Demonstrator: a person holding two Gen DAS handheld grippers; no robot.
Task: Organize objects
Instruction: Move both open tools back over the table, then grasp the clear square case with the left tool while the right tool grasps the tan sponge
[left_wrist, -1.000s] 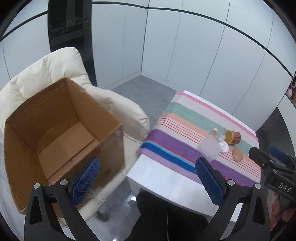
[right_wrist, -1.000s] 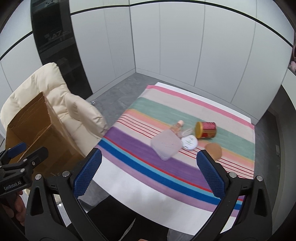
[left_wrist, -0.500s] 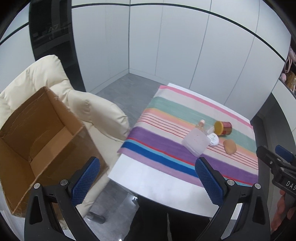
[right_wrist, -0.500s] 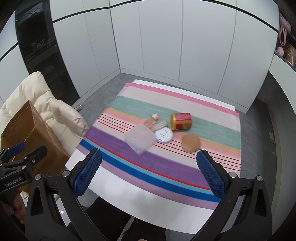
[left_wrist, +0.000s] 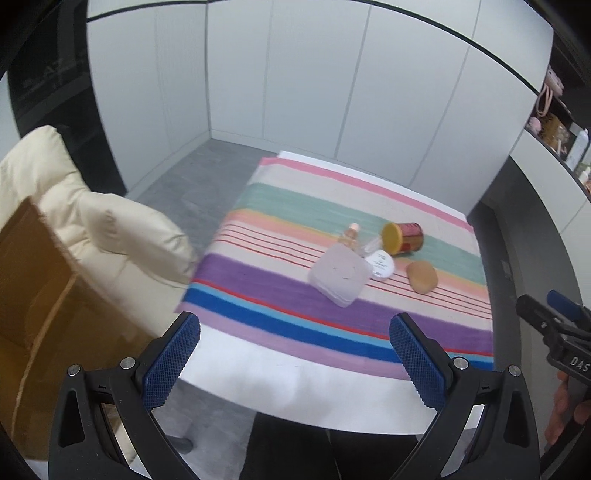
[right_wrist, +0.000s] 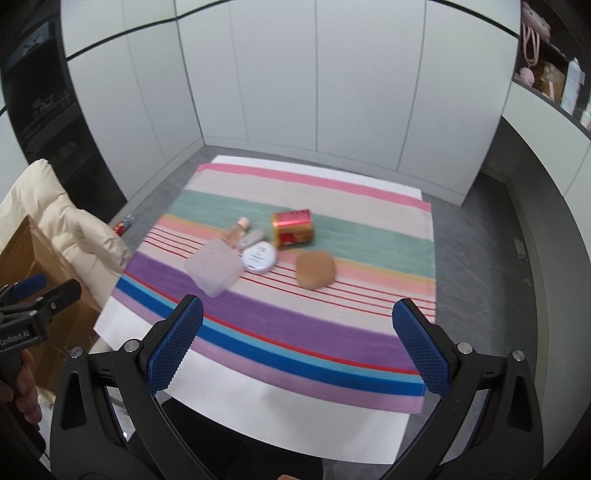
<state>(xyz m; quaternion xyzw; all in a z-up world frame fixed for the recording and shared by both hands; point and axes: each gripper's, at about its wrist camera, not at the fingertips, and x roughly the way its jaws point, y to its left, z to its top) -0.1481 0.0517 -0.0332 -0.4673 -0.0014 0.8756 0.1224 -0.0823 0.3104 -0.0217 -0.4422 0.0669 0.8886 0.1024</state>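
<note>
The left gripper (left_wrist: 294, 356), black-framed with blue textured pads, hangs above the near edge of the table with its jaws spread wide and nothing between them. The right gripper (right_wrist: 297, 345), of the same build, is likewise wide open and empty over the near table edge.

Beyond both lies a white table (right_wrist: 280, 424) covered by a striped cloth (right_wrist: 332, 229) in pink, green, peach, purple and blue bands. The task's things sit clustered near the cloth's middle, well apart from either gripper. A frosted, pale square plastic container (right_wrist: 214, 271) lies nearest, touching or just beside a flat round white compact (right_wrist: 259, 257). Behind these lie a small clear bottle with a pink cap (right_wrist: 237, 232) and what seems to be a small clear vial, too blurred to tell. A red-and-gold cylindrical tin (right_wrist: 293, 228) lies on its side, its yellow lid toward the left view. A tan rounded sponge-like pad (right_wrist: 316, 270) rests just in front of the tin.

Left of the table stands a cream padded armchair (left_wrist: 110, 236) carrying an open brown cardboard box (left_wrist: 33, 291).
</note>
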